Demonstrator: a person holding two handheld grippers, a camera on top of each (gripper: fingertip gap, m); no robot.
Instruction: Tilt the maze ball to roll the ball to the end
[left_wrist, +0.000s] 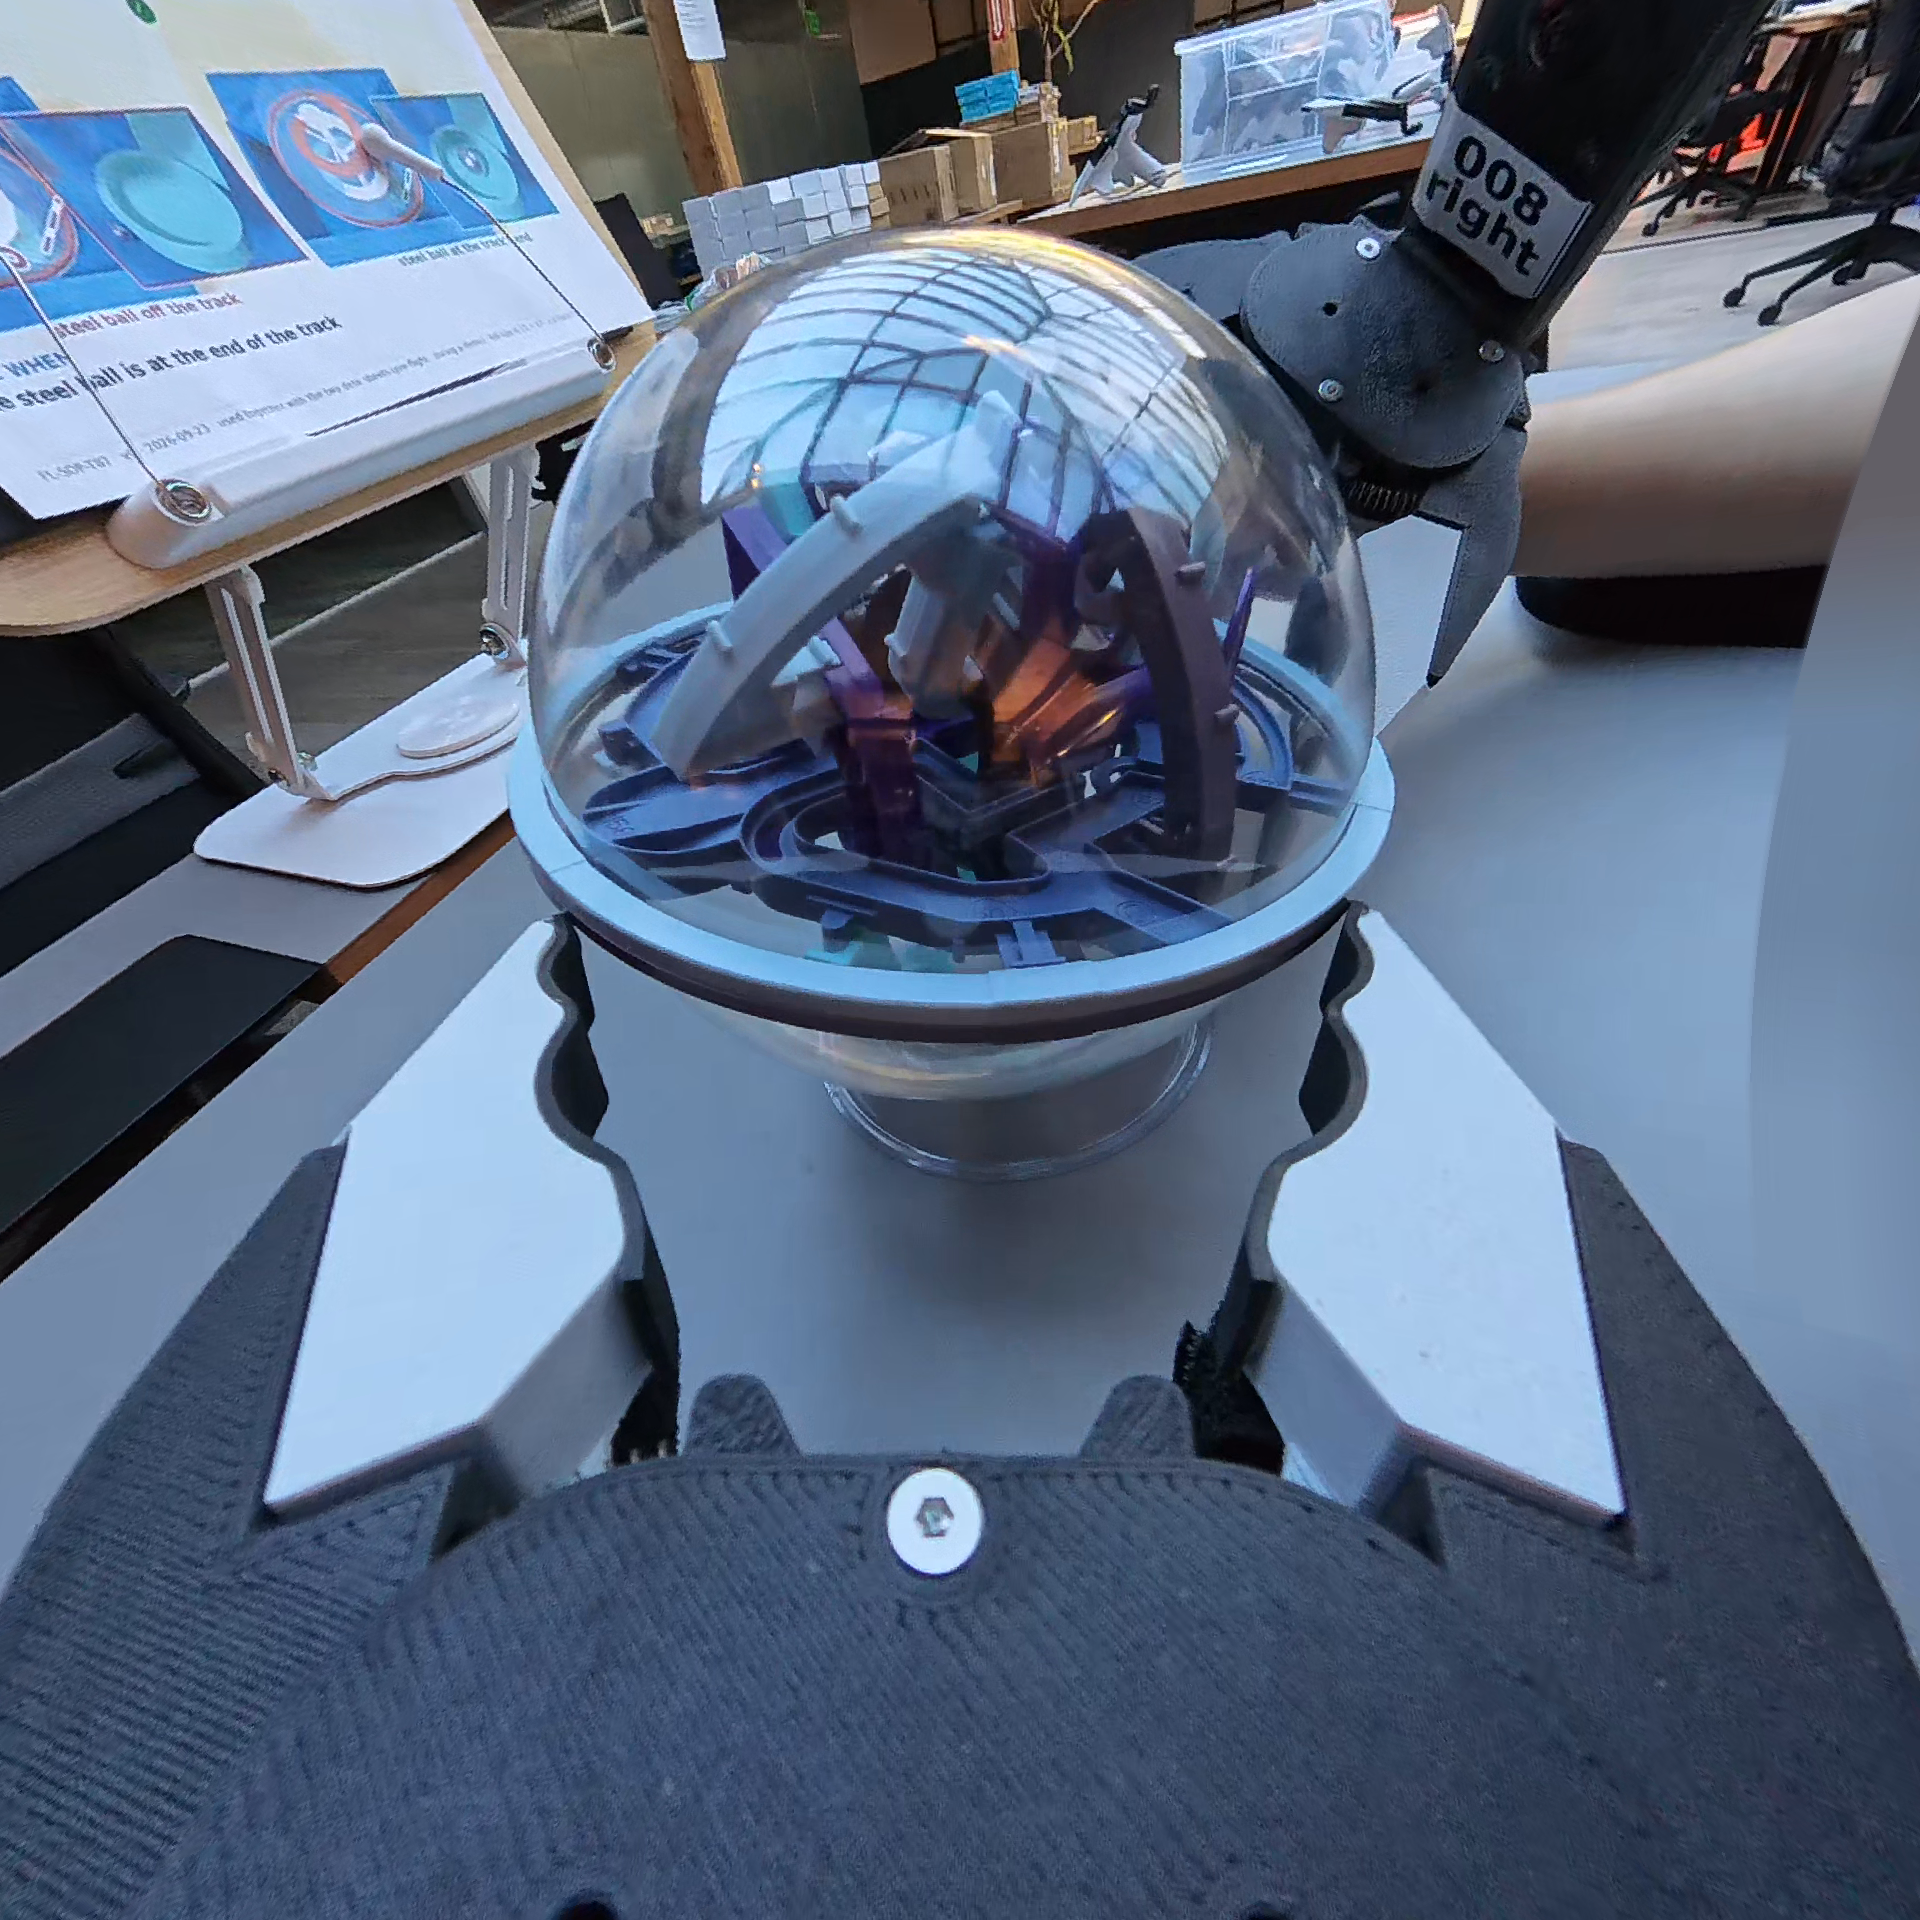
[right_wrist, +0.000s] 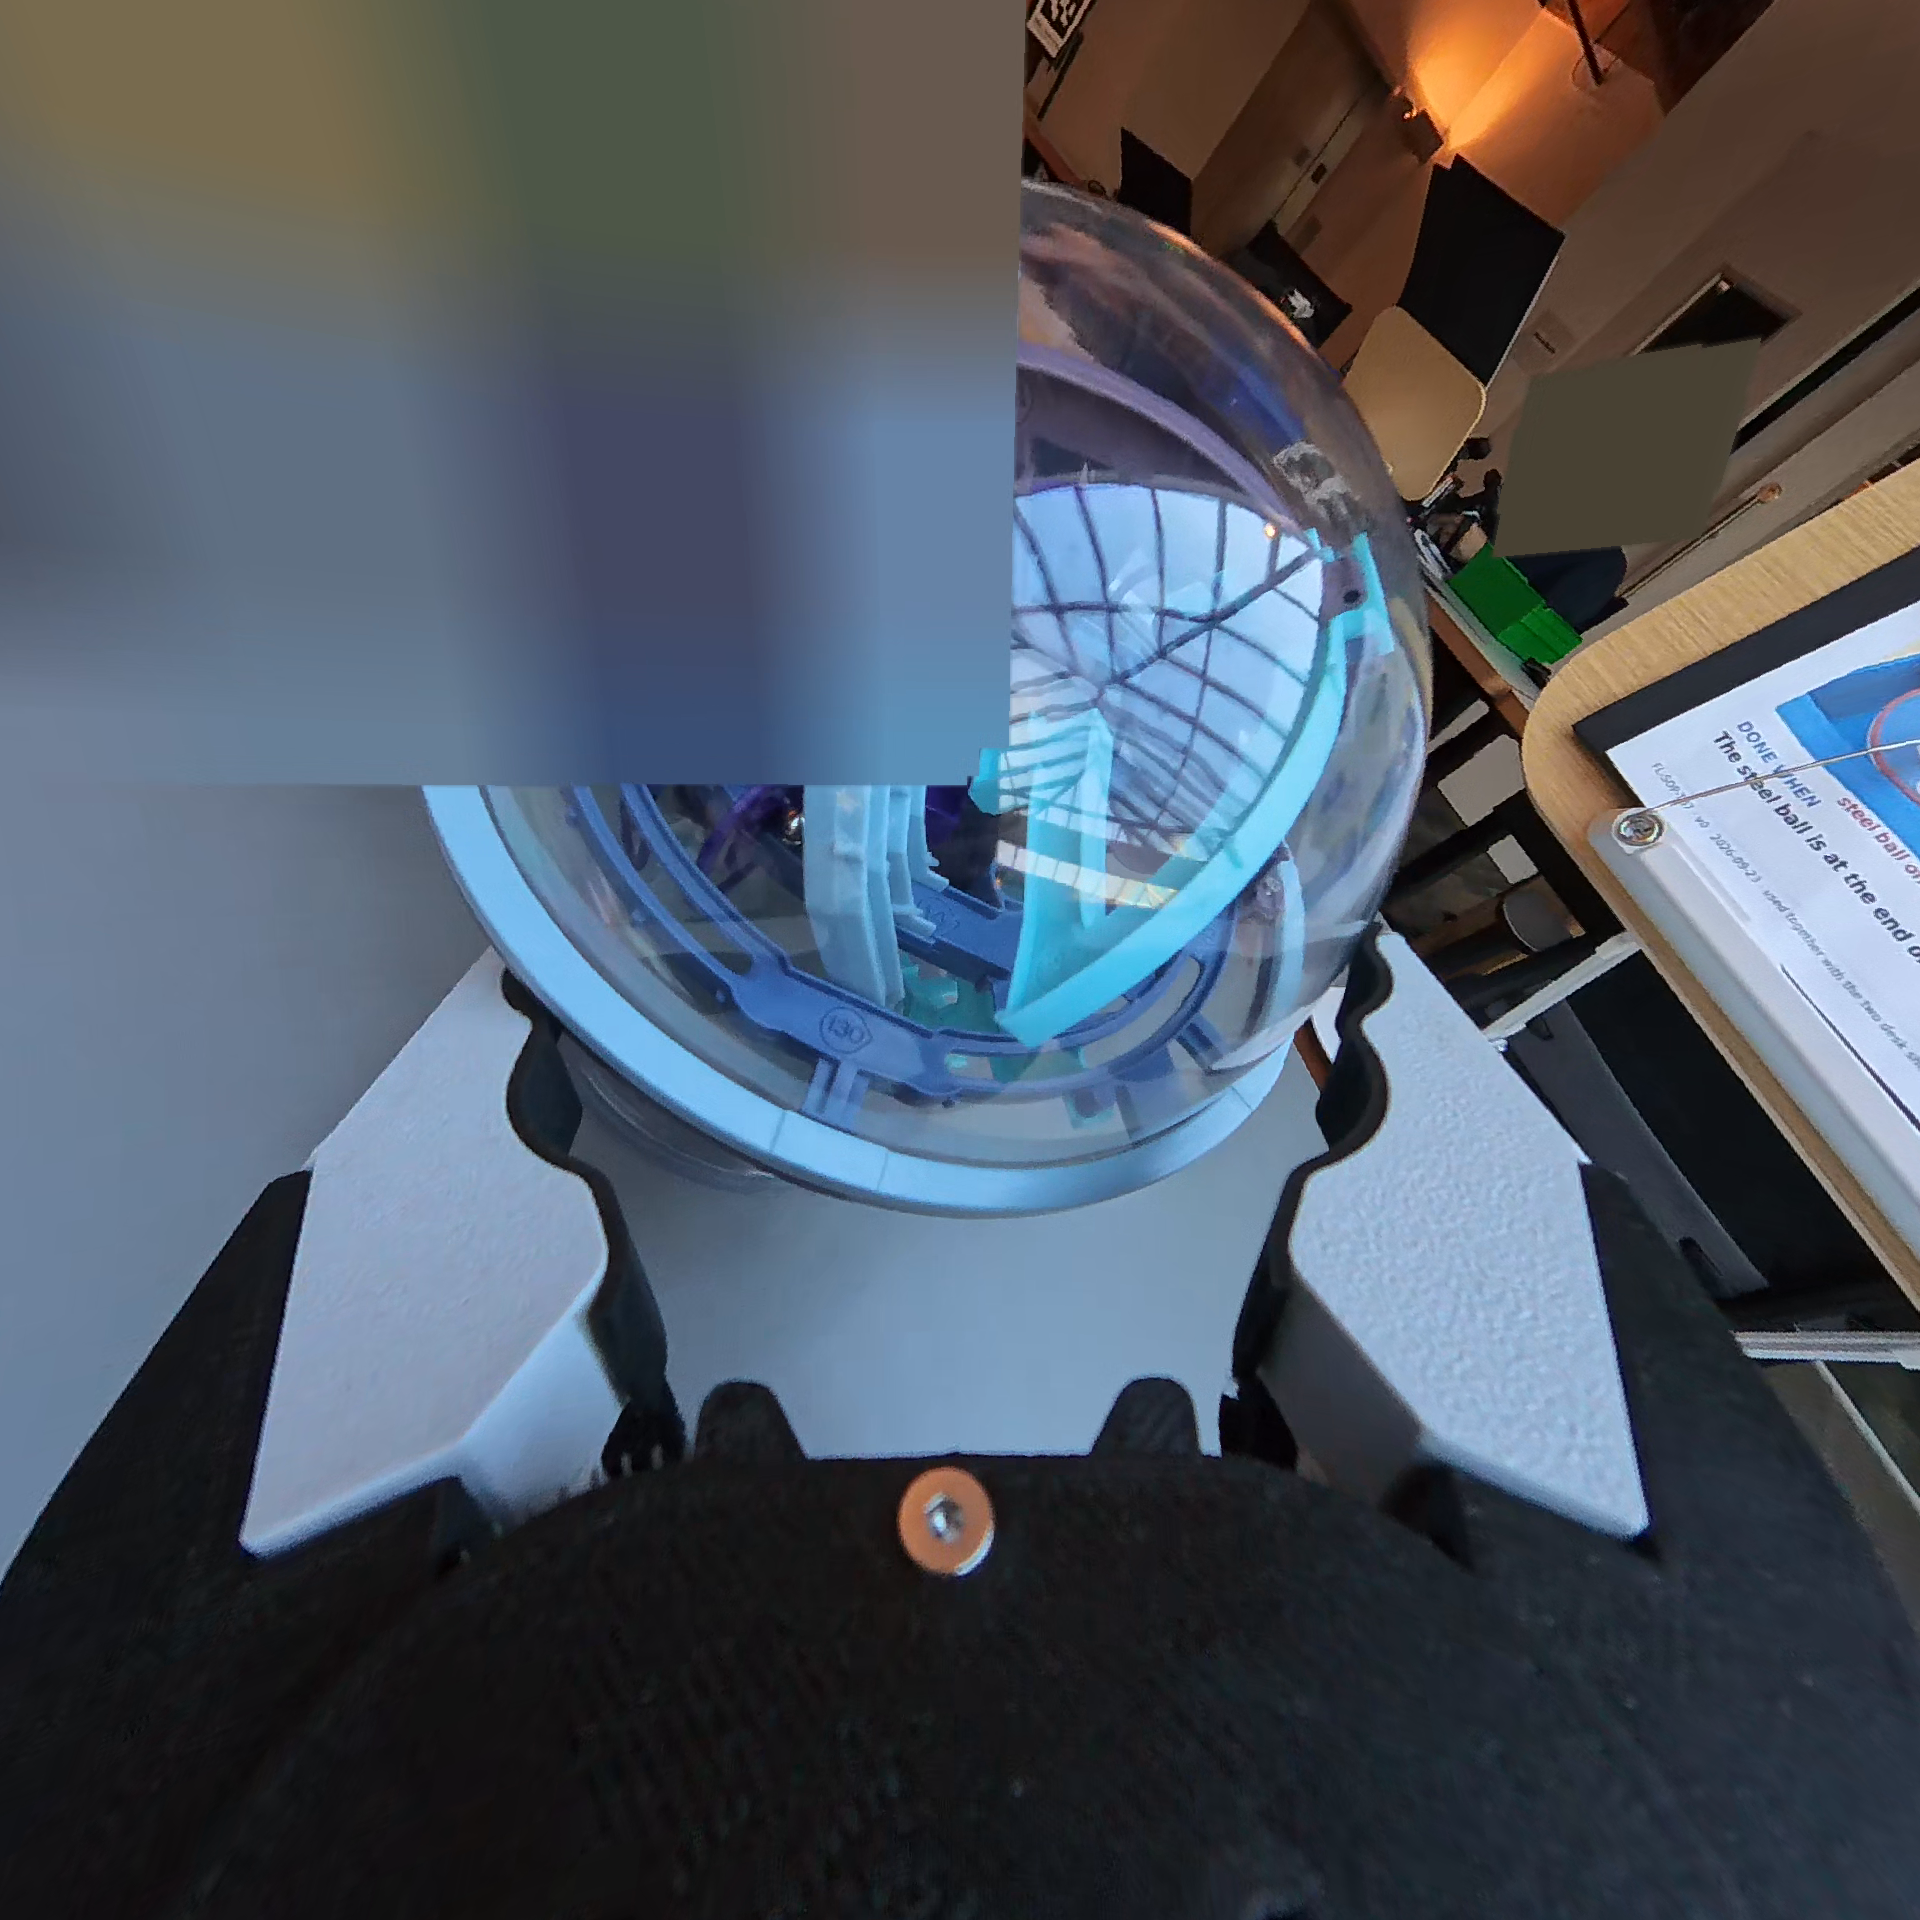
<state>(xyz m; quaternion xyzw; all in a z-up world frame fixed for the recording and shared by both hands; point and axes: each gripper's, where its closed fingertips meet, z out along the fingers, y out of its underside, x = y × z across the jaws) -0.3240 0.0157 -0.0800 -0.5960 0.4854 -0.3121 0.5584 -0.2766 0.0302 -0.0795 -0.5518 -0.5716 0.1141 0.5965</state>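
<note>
Left gripper (left_wrist: 951, 935): jaws spread wide, tips at either side of the maze ball's (left_wrist: 951, 623) grey equator ring, contact not certain. Right gripper (right_wrist: 940, 997): likewise wide apart about the ring from the opposite side; its black body bears a small printed label (left_wrist: 1491, 213), and a grip cannot be told. Maze ball: clear sphere on a clear stand (left_wrist: 1013, 1127) on the grey table (left_wrist: 1558, 831), beside a printed instruction sheet (left_wrist: 260, 229) on a white easel.
</note>
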